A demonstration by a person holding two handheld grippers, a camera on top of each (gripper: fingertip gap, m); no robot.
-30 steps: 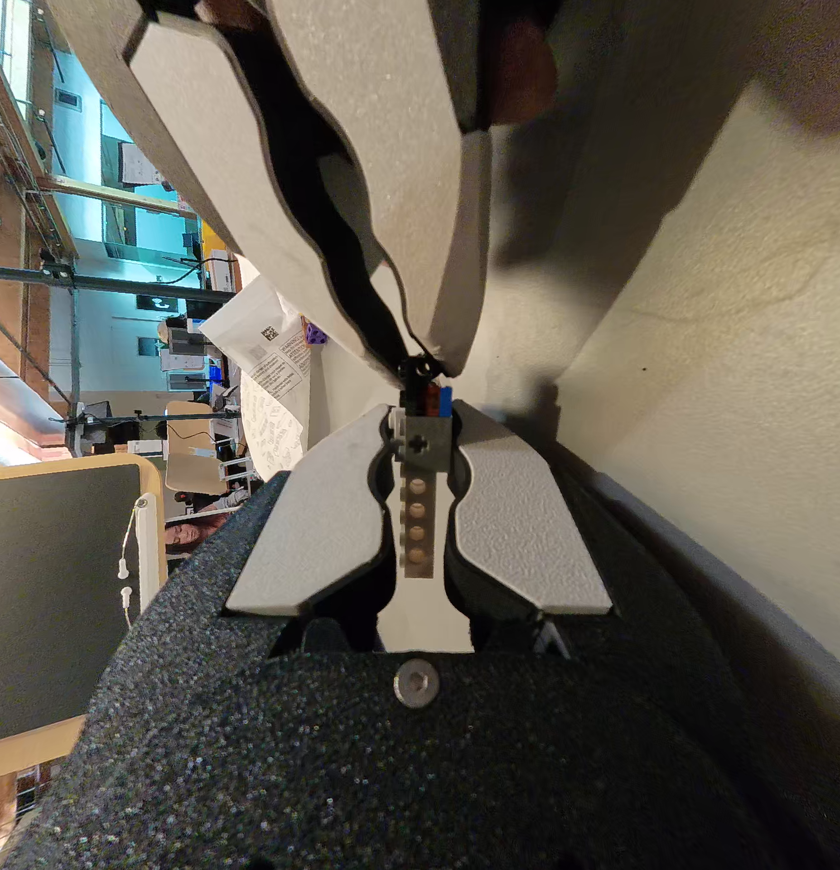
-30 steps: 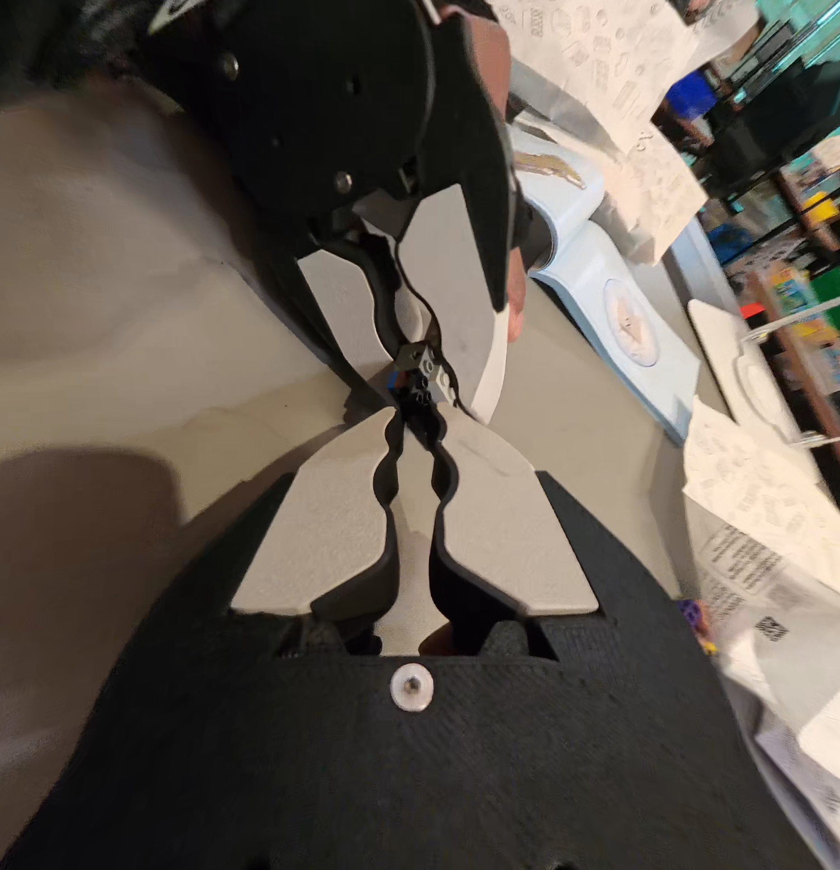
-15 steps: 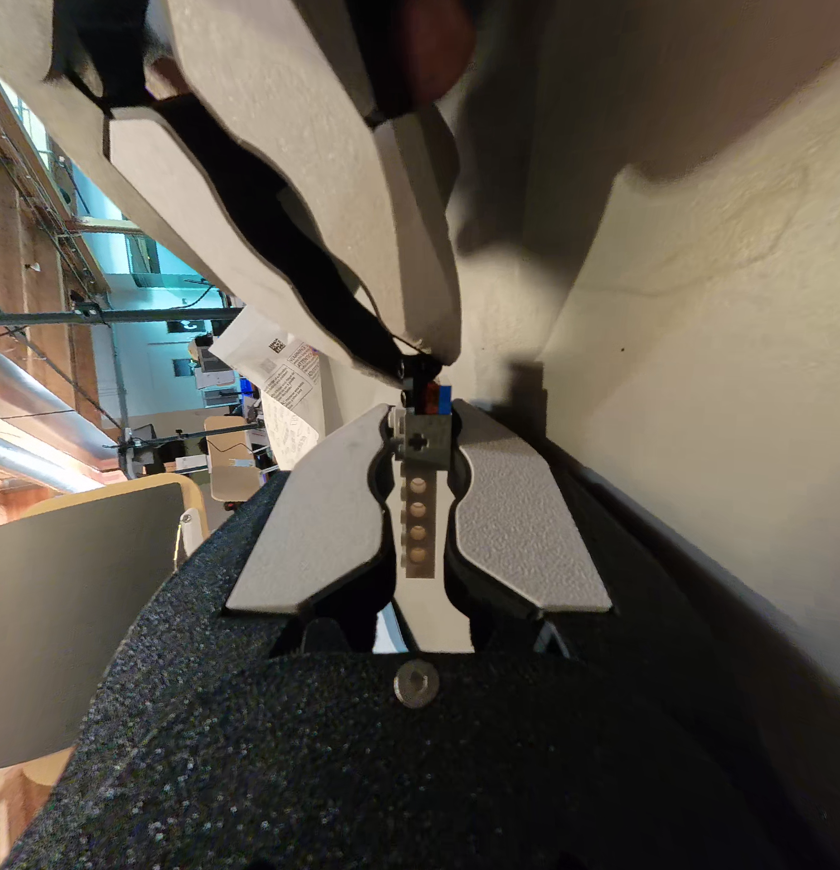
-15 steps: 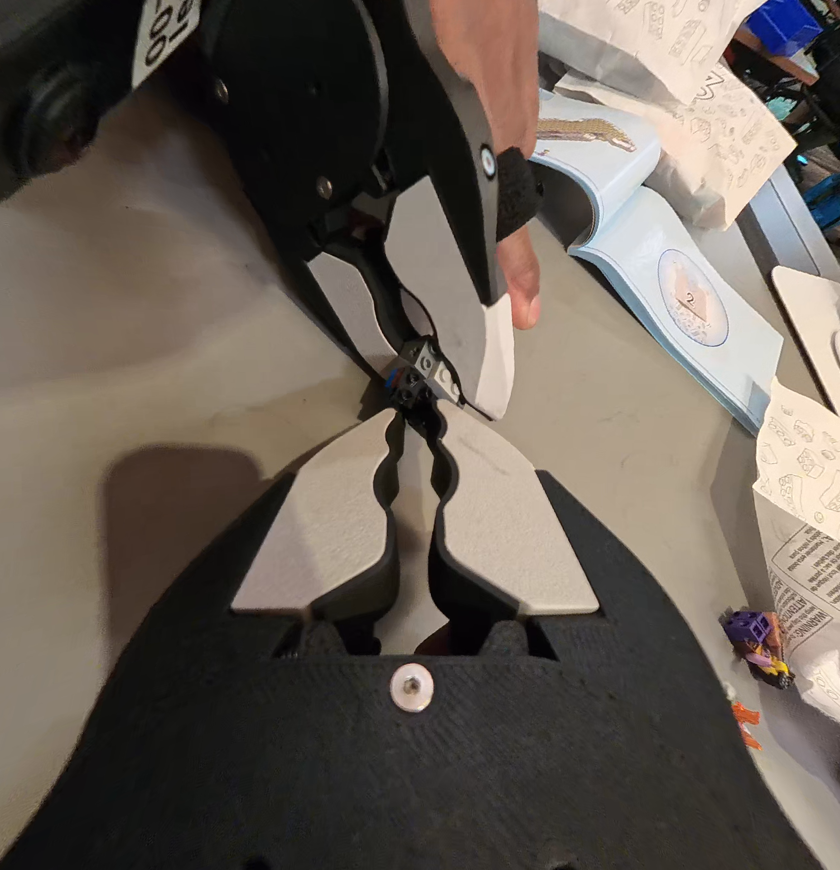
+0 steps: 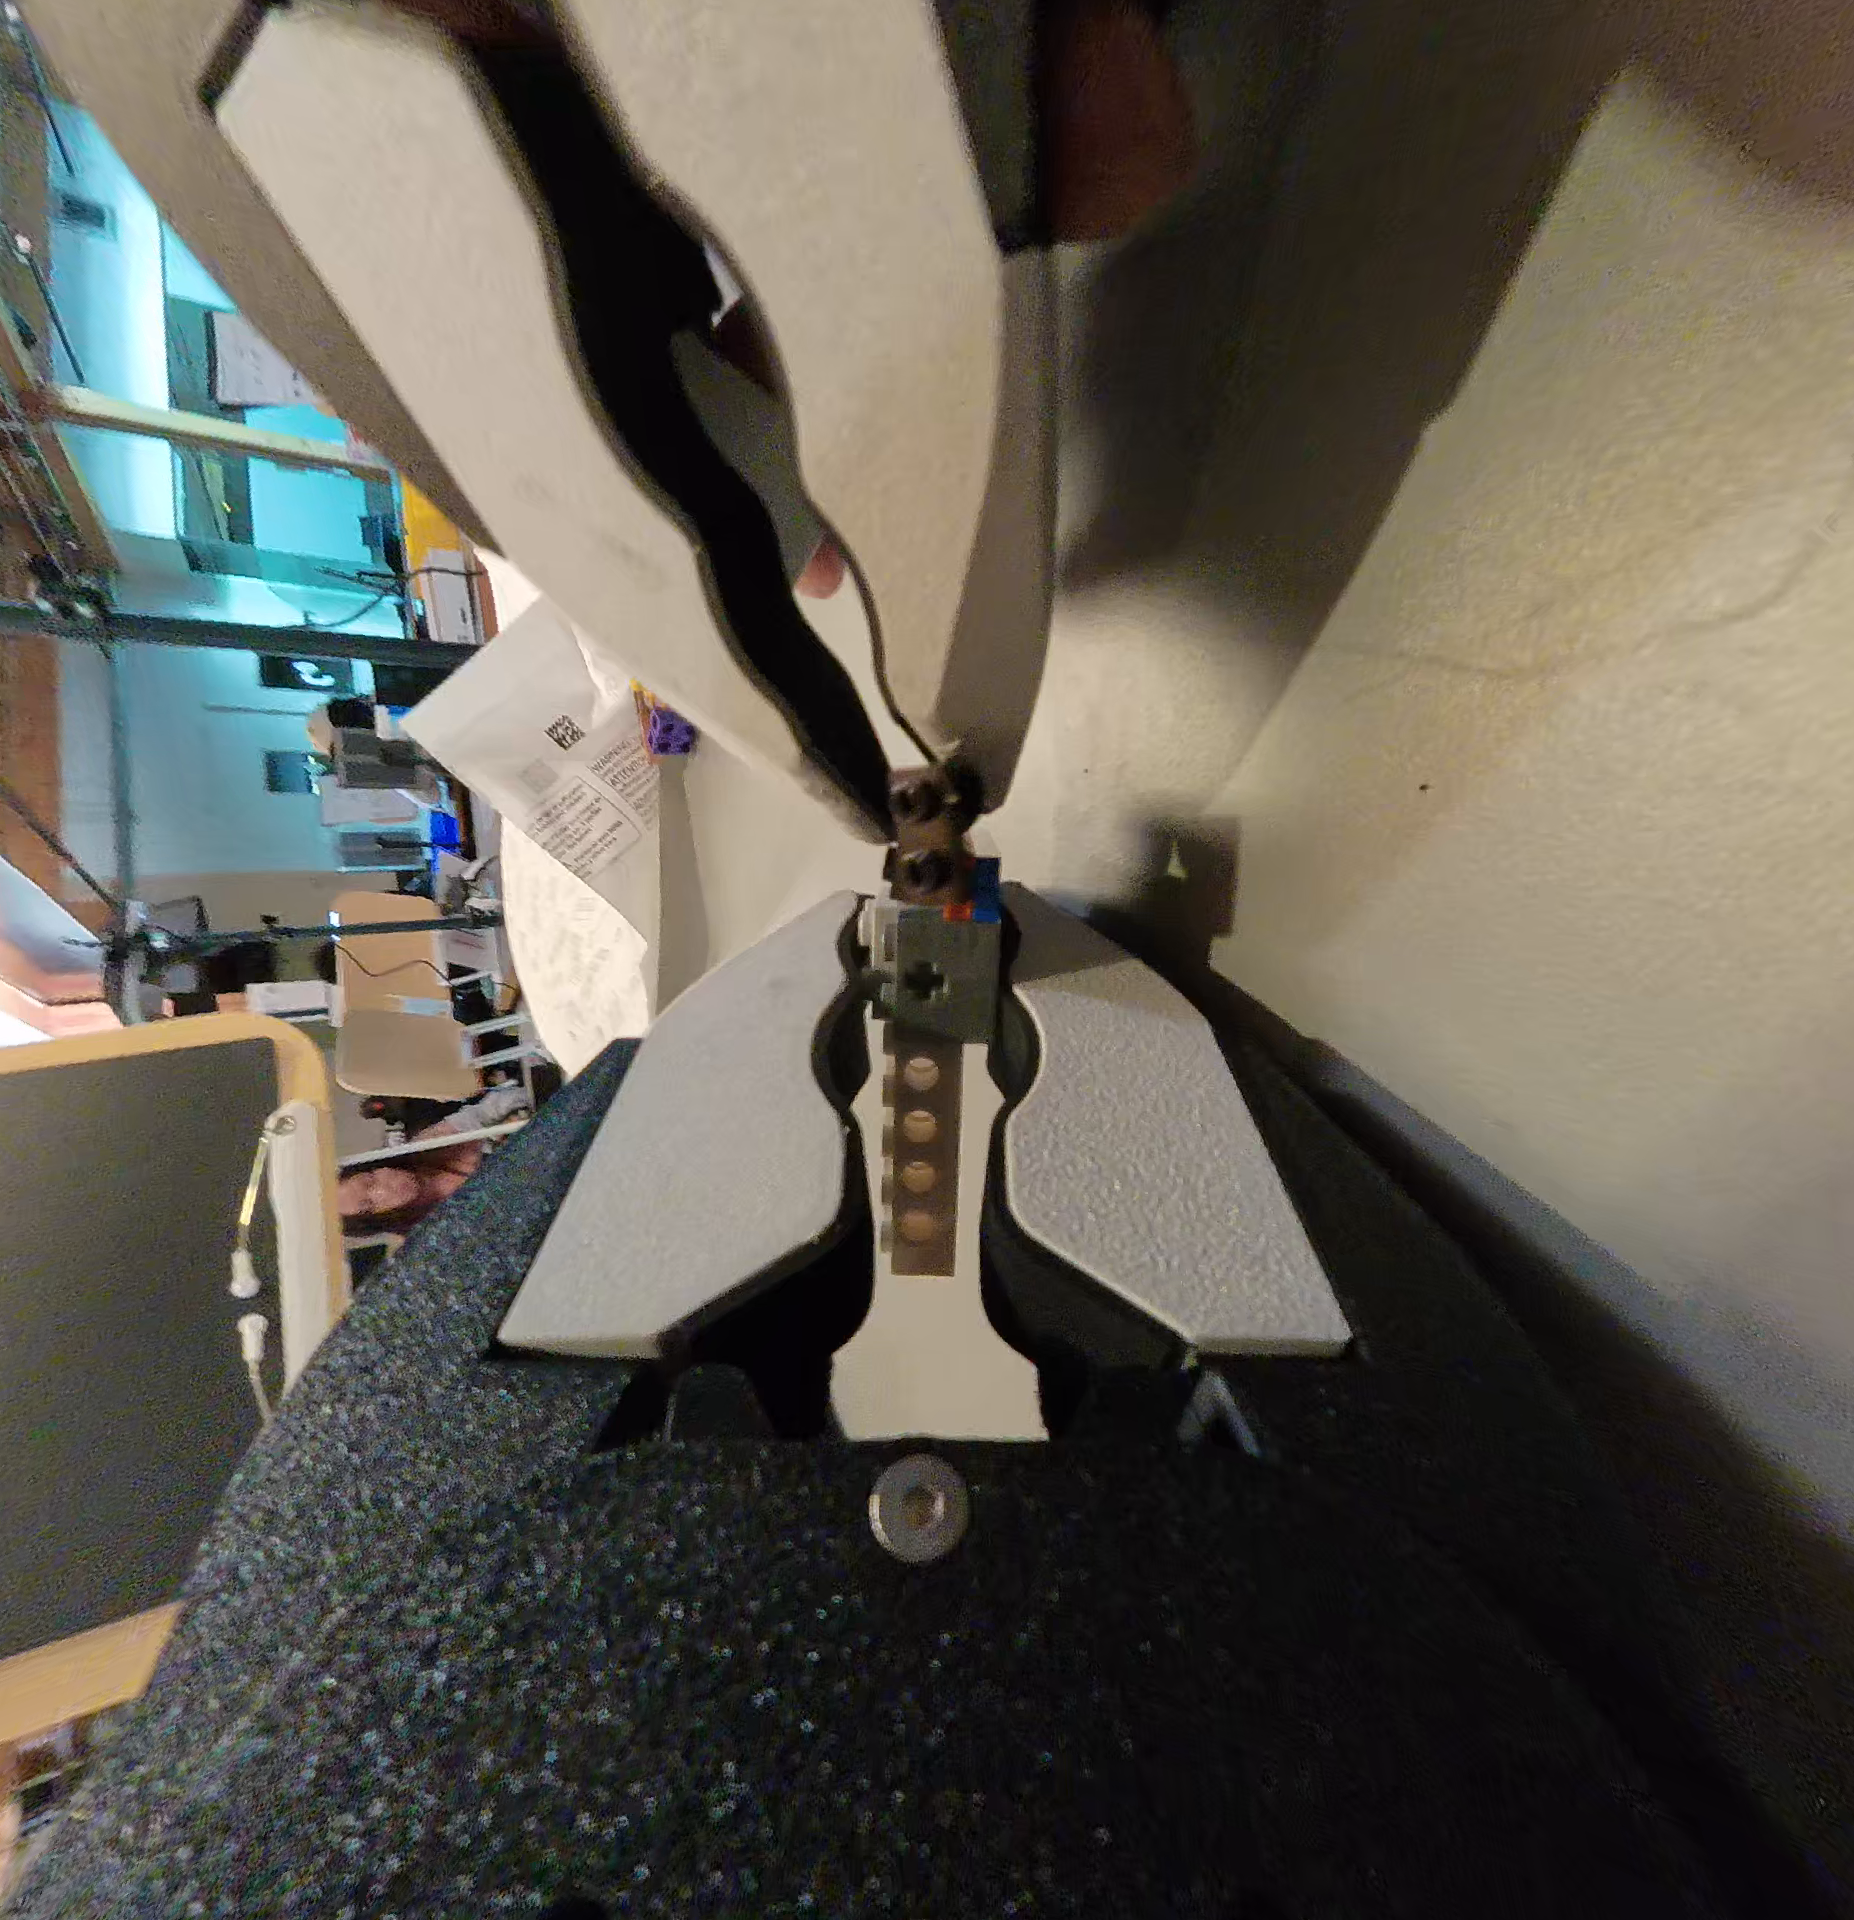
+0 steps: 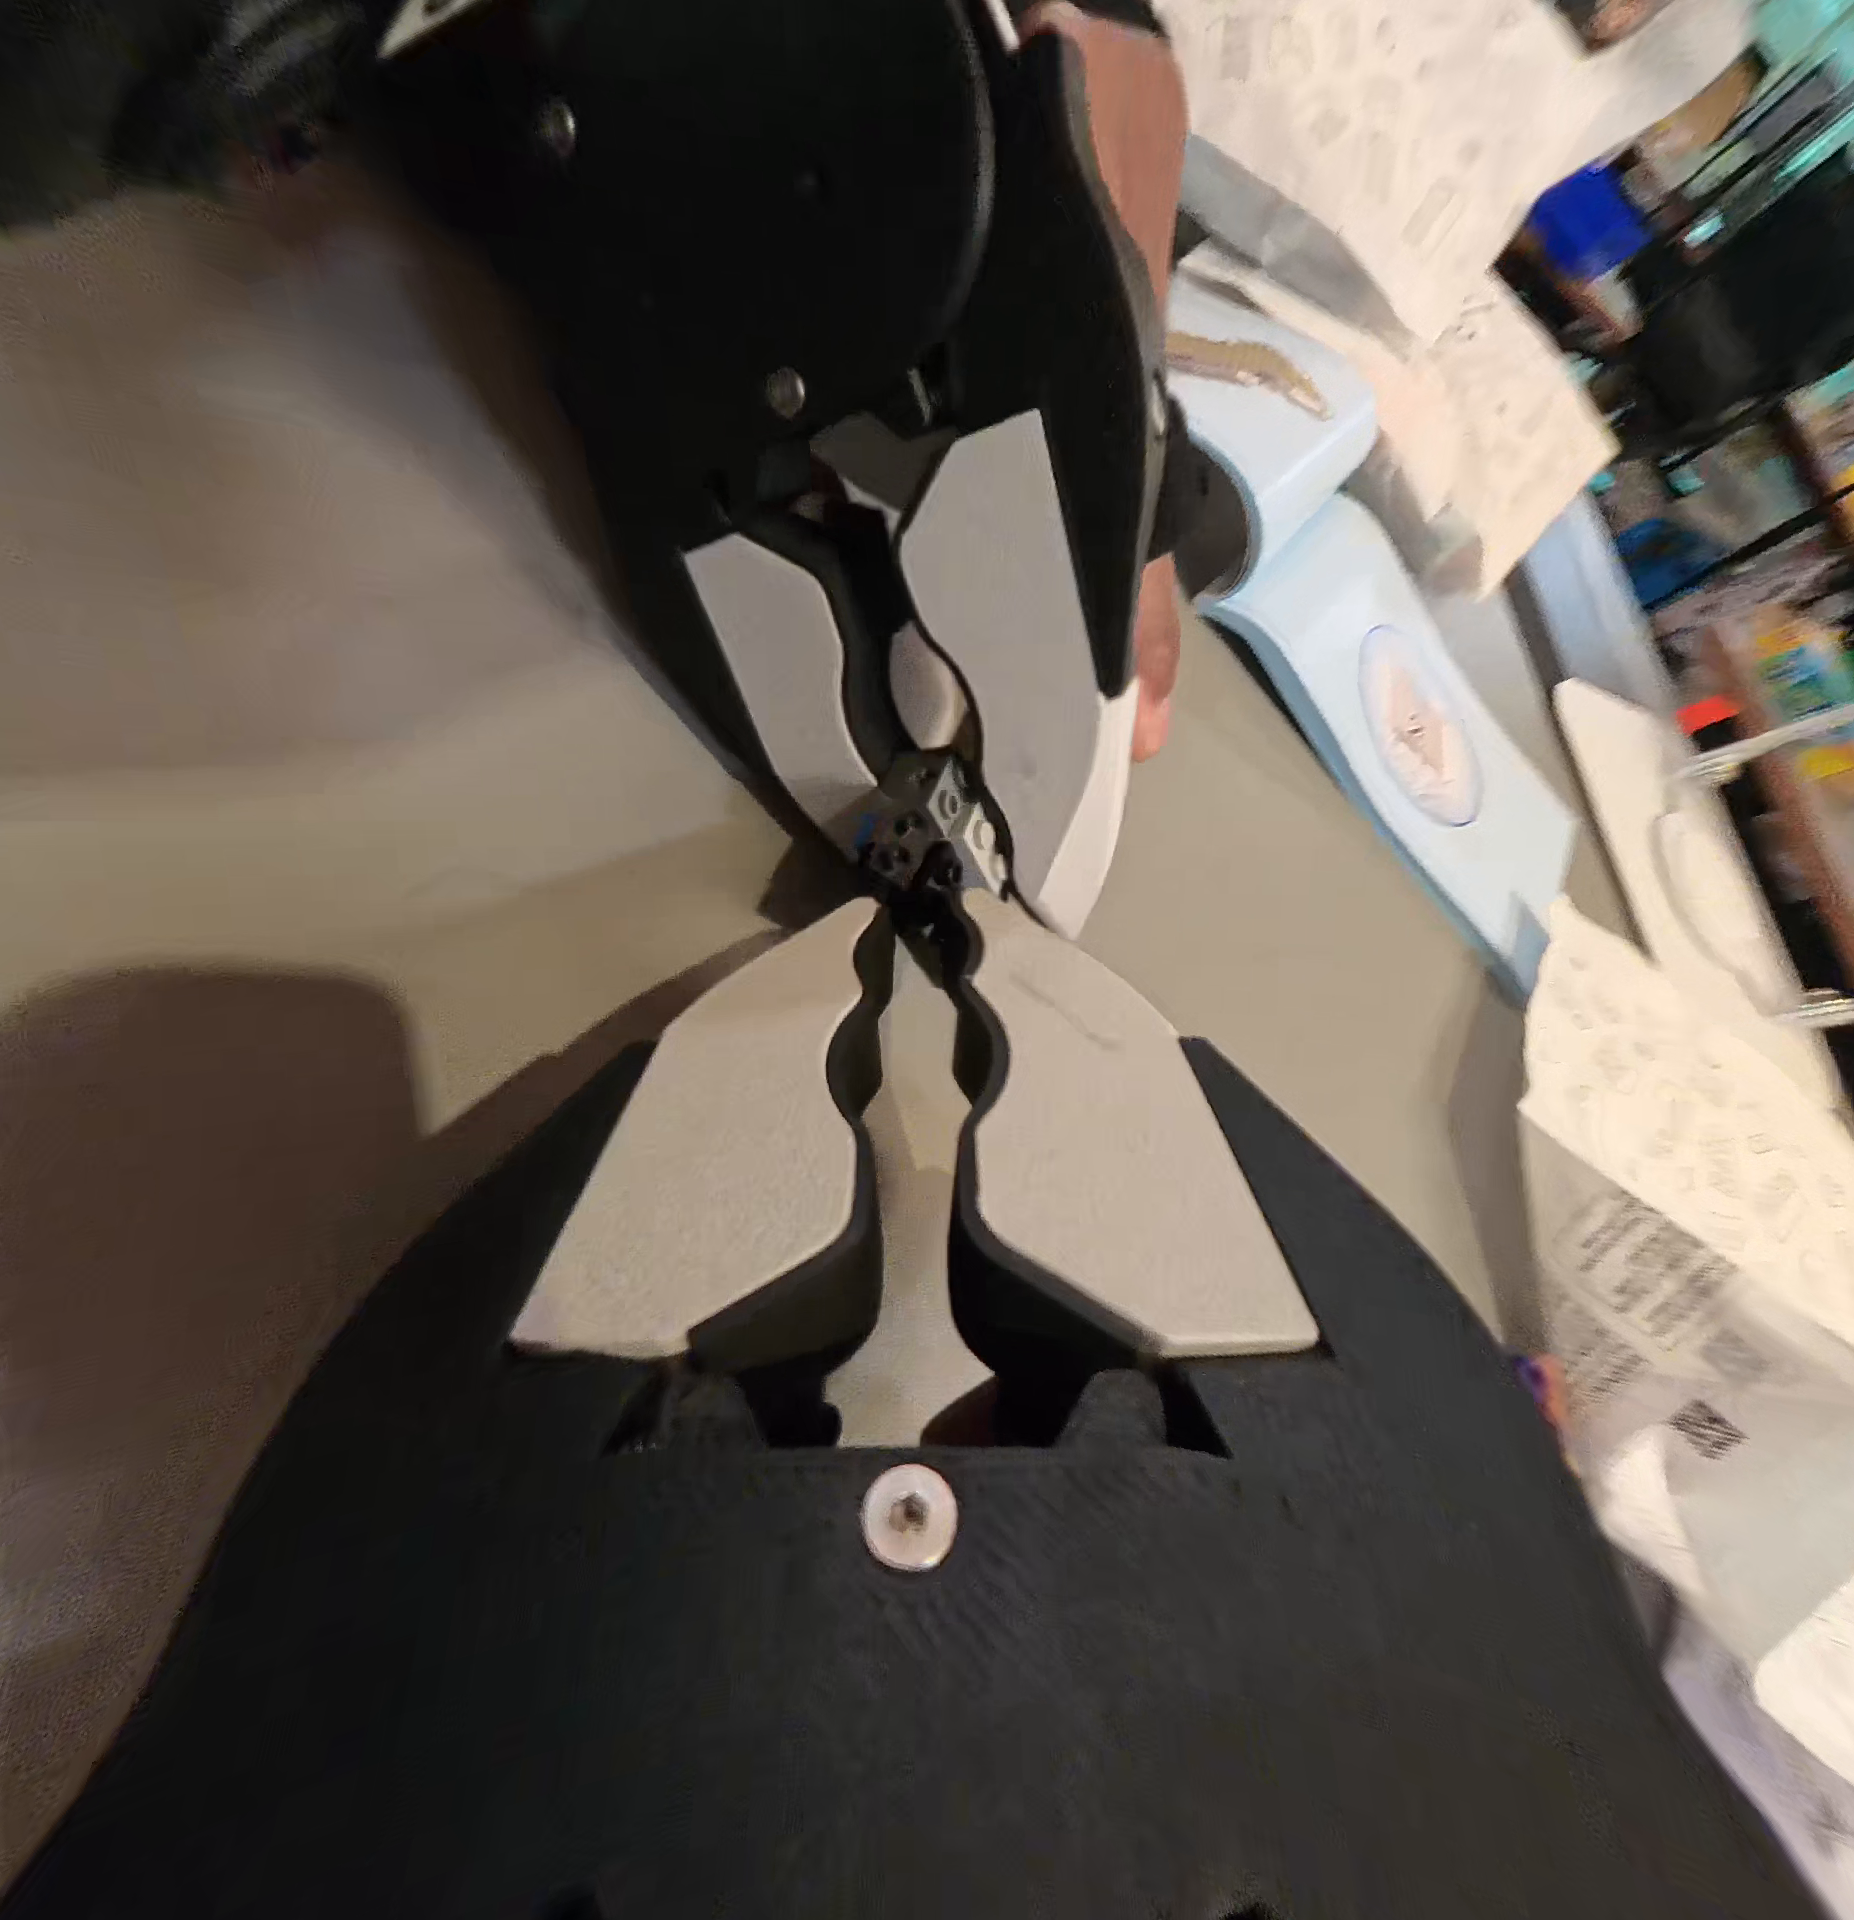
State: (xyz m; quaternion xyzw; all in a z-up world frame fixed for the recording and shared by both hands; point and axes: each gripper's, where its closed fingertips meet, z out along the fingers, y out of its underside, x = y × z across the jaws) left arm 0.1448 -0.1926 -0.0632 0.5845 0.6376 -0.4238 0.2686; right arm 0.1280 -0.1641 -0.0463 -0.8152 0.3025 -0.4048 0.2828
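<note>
mid-frame, the left gripper (image 5: 938,935) clamps a grey brick assembly (image 5: 944,982) steady, while the right gripper (image 6: 928,914), nearly closed, pinches a small black piece (image 6: 928,894) against its tip above the table (image 6: 279,623)

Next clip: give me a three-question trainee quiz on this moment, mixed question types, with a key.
1. True or false: the left hand-held gripper is shut on a grey toy-brick assembly.
2. What does the right hand-held gripper grip? A) a black toy-brick piece B) a purple brick C) a sheet of paper
3. Fill in: an open light-blue ___ lies on the table beyond the two grippers.

Key
1. True: both fingers press on the assembly, whose holed beam runs back between them.
2. A: the black piece, right against the assembly.
3. Booklet, beside printed paper sheets.
</note>
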